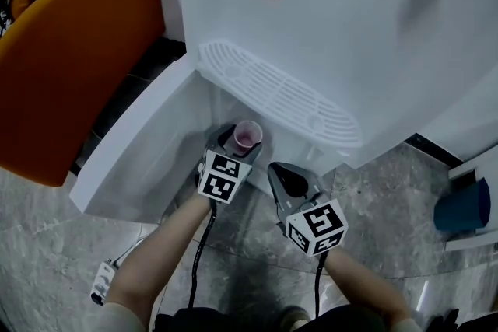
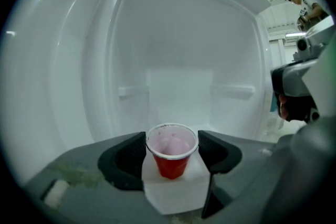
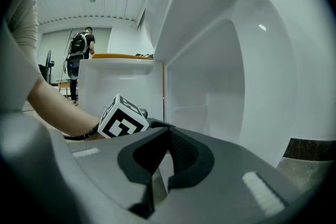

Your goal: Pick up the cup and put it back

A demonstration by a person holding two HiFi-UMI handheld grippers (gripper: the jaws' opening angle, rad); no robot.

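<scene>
Clasping cup point(image 2: 171, 162), left hand-held gripper point(image 2: 172, 140), red side unseen from head view

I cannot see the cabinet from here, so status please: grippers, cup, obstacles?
Left gripper closed on red cup, pads at its rim. Right gripper shut, empty, alongside. Cup upright inside white cabinet. No obstacle seen.
</scene>
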